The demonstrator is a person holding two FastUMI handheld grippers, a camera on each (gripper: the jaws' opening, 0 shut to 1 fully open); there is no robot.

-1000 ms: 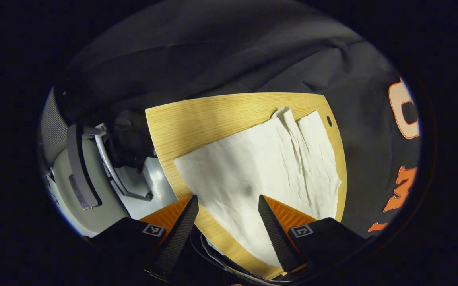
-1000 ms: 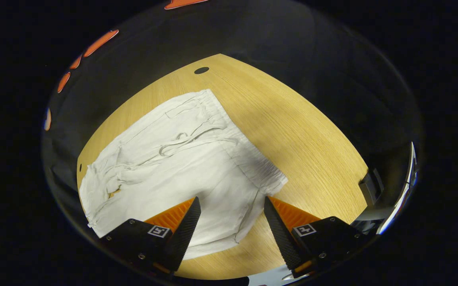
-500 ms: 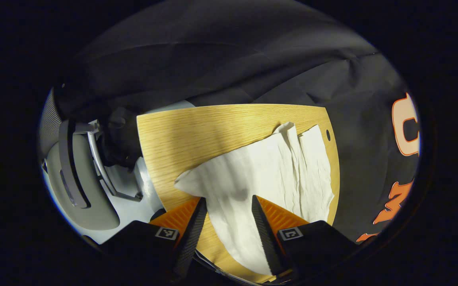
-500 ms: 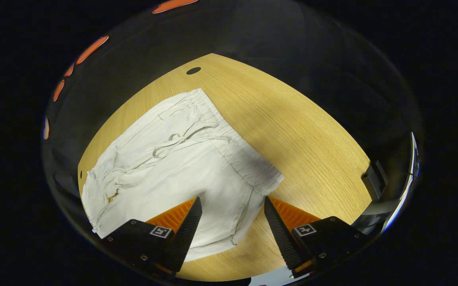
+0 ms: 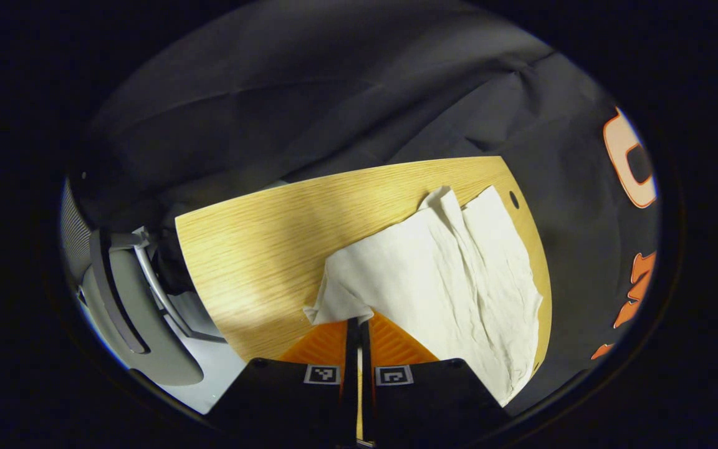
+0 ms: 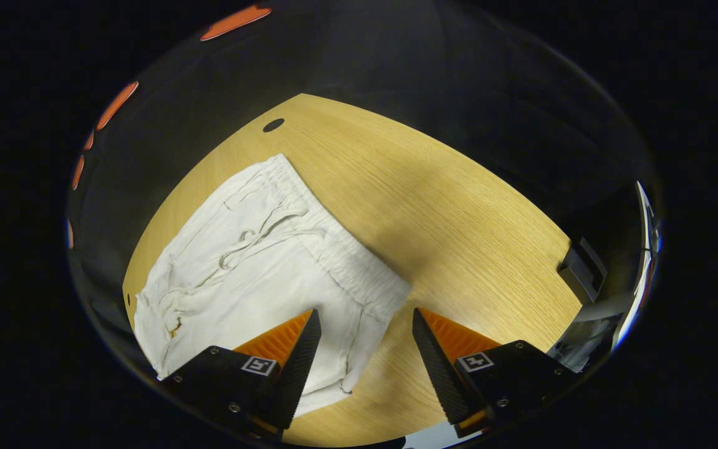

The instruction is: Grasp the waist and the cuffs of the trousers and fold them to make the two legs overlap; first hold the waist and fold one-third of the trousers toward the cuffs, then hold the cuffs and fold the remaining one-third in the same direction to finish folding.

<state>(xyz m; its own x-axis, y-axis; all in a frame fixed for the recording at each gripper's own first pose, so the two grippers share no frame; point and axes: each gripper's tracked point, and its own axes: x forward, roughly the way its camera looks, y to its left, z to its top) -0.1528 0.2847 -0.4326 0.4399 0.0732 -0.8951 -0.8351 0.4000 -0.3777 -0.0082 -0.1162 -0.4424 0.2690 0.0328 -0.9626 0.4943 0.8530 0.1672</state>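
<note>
White trousers (image 5: 452, 268) lie on the wooden table (image 5: 259, 249) in the left gripper view. My left gripper (image 5: 359, 327) is shut on their near cuff corner, and the cloth there is drawn up into a point. The legs run away toward the far right. In the right gripper view the trousers (image 6: 259, 274) show their elastic waistband (image 6: 340, 255) and drawstring (image 6: 253, 234). My right gripper (image 6: 364, 340) is open just above the near waistband corner, with cloth beneath the gap and nothing pressed between the fingers.
A grey chair (image 5: 128, 312) stands off the table's left side over pale floor (image 5: 209, 362). A small dark hole (image 6: 273, 125) marks the tabletop beyond the waist. A dark block (image 6: 577, 271) sits at the table's right edge. Bare wood (image 6: 459, 237) lies right of the trousers.
My left gripper went from open to shut on the cuff corner, and the cloth's edge bunched toward it. My right gripper drifted nearer the waistband corner, still open.
</note>
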